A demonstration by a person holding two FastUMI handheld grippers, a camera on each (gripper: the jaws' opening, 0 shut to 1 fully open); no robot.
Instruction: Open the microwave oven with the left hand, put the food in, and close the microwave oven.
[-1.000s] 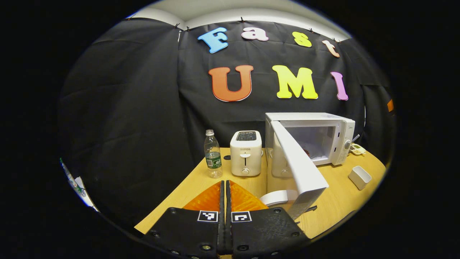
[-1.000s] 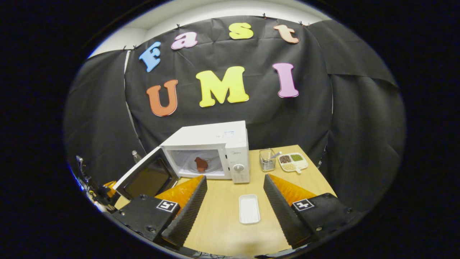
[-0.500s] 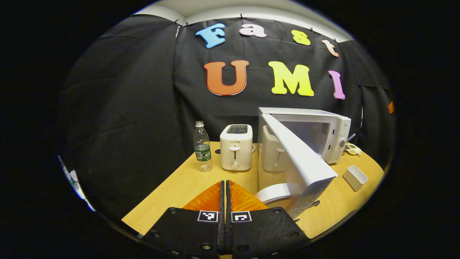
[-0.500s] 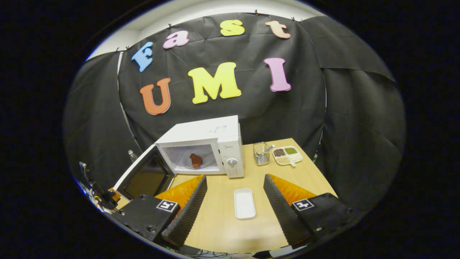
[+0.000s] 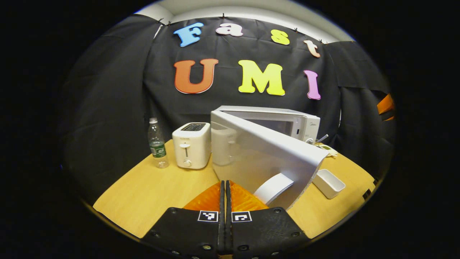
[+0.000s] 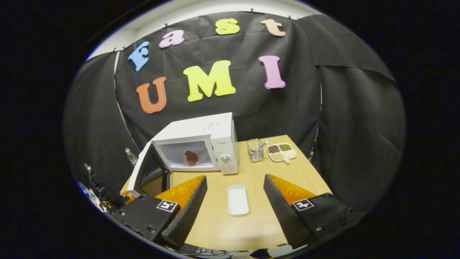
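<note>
The left tool [image 5: 225,187] has its two fingers pressed flat together with nothing between them, held low over the near edge of the tabletop [image 5: 154,190]. Just beyond its tips stands the outer face of the microwave door [image 5: 258,154], partly swung in toward the oven, with the curved white handle [image 5: 273,187] low on the door's free edge, close to the tool but not gripped by it. I cannot tell whether the fingertips touch the door.

The microwave [image 6: 201,144] sits at the far middle of the tabletop. Seen from the right tool's side, its door [image 6: 142,172] stands out at an angle on the left and the cavity is open to view. The food [image 6: 191,157], a reddish-brown lump, lies inside on the oven floor.

The right tool [image 6: 235,187] is spread wide, holding nothing, hovering above the near part of the tabletop. A white tray [image 6: 238,200] lies flat on the wood between and beyond its fingers, well short of the oven.

To the left of the microwave stand a white toaster [image 5: 191,145] and, further left, a clear water bottle [image 5: 157,143] with a green label, both upright. To the right of the oven, at the far side, are a wire-mesh holder [image 6: 255,150] and a divided dish [image 6: 281,151] with small portions of dark, green and pale contents. At the lower left of the right gripper view, the left tool's body shows beside the door.
</note>
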